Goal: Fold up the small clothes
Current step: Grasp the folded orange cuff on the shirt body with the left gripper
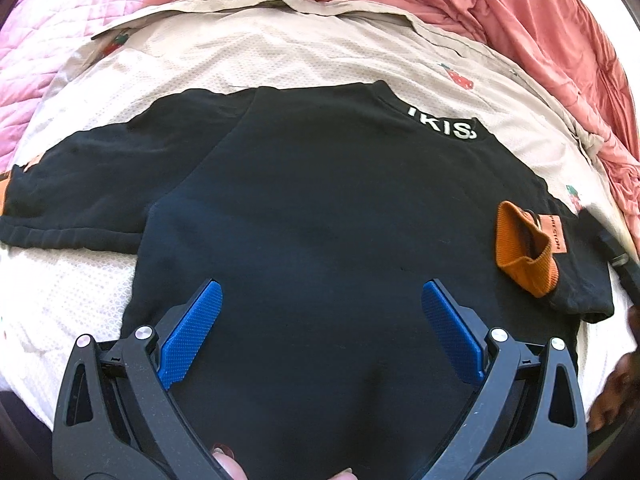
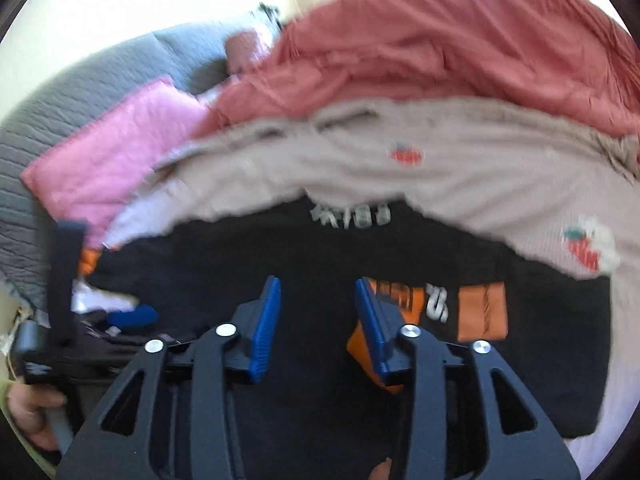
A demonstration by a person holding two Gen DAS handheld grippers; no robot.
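Note:
A small black sweatshirt [image 1: 320, 200] lies flat on the bed with white lettering [image 1: 440, 124] at its collar. One sleeve [image 1: 80, 184] stretches out to the left. The other sleeve is folded in over the body, with its orange cuff [image 1: 524, 248] and an orange label [image 1: 554, 232] on top. My left gripper [image 1: 320, 286] hangs open and wide over the lower body of the sweatshirt, with nothing between its blue pads. In the blurred right wrist view my right gripper [image 2: 318, 282] is open over the black cloth [image 2: 320, 248], with the orange cuff [image 2: 404, 304] just beside its right finger.
The sweatshirt rests on a beige mat [image 1: 280, 52] with strawberry prints. A bunched salmon-red blanket [image 1: 500, 8] lies behind and to the right. A pink quilt [image 1: 36, 60] is at the left, and a grey cover [image 2: 60, 100] beyond it.

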